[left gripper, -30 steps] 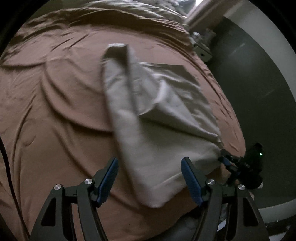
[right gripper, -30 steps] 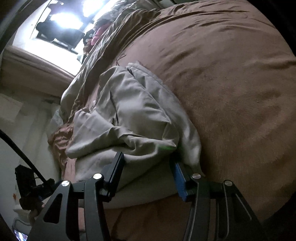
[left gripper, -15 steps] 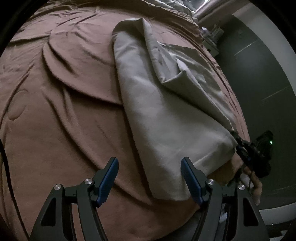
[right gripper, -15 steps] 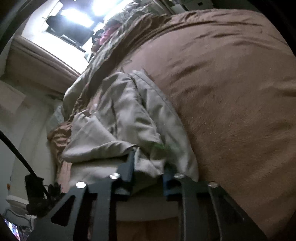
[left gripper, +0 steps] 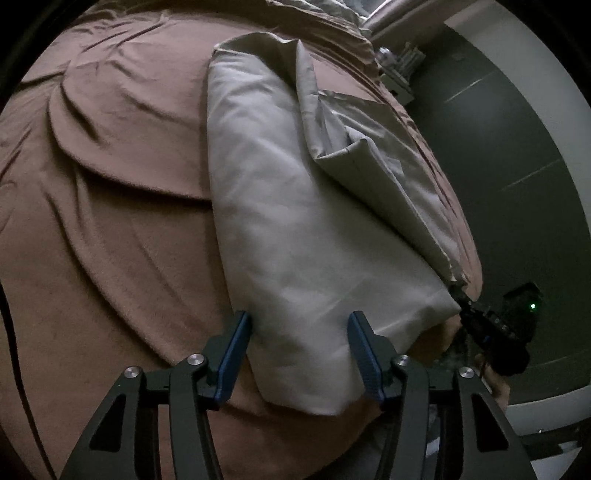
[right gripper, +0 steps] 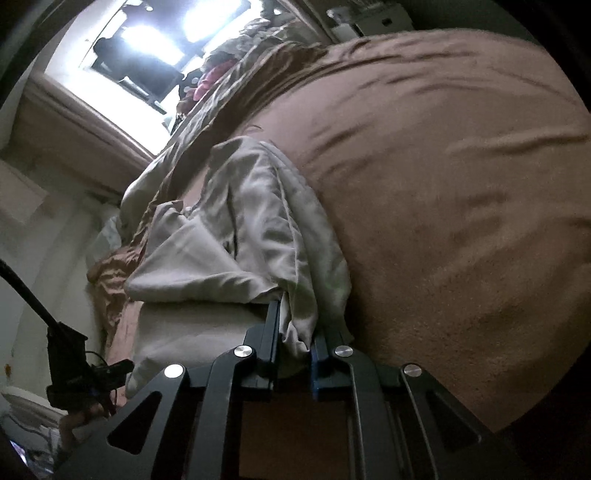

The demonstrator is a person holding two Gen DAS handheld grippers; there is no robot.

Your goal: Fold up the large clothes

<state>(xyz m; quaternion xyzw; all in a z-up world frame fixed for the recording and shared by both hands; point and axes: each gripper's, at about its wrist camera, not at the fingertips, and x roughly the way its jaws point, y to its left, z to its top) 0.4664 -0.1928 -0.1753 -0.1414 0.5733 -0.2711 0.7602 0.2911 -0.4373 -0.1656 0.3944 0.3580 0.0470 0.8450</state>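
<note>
A pale grey garment lies partly folded on a brown bedspread, its near corner hanging toward the bed's front edge. My left gripper is open, its blue fingers either side of that near corner, not closed on it. My right gripper is shut on a bunched corner of the garment. In the left wrist view the right gripper shows at the garment's right corner. In the right wrist view the left gripper shows at the lower left.
The brown bedspread covers the whole bed. Rumpled bedding and clothes pile at the head under a bright window. A dark green wall runs along the bed's right side.
My right gripper has closed on the garment's corner. My left gripper has moved forward, so its open fingers now straddle the garment's near corner.
</note>
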